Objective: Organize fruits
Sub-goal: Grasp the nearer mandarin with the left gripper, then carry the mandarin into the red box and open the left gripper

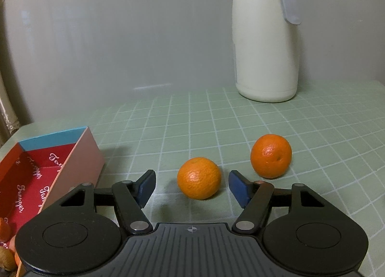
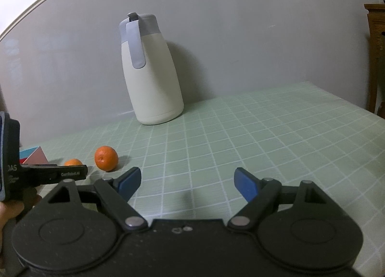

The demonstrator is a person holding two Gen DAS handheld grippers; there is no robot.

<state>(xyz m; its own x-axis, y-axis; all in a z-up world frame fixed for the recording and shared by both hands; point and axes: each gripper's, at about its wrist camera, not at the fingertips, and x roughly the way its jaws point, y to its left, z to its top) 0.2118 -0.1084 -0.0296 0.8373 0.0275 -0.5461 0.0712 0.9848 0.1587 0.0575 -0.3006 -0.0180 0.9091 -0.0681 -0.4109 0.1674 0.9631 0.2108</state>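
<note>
Right of the red box (image 1: 48,175), on the green grid cloth (image 1: 240,120): near orange (image 1: 199,178) sits between the left gripper (image 1: 191,189) pads, gaps both sides, not gripped. Second orange (image 1: 271,155) lies further right of the box, apart from the first. Right gripper (image 2: 187,184) stands wide over bare cloth, holding nothing. Cream jug (image 1: 266,41) behind, upright.

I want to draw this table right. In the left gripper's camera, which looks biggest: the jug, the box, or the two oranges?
1. Jug, easily biggest, though farthest away.
2. Box, partly cut off by the picture's edge, so its full size is unclear.
3. Near orange and far orange: they look alike, so no ranking.
</note>
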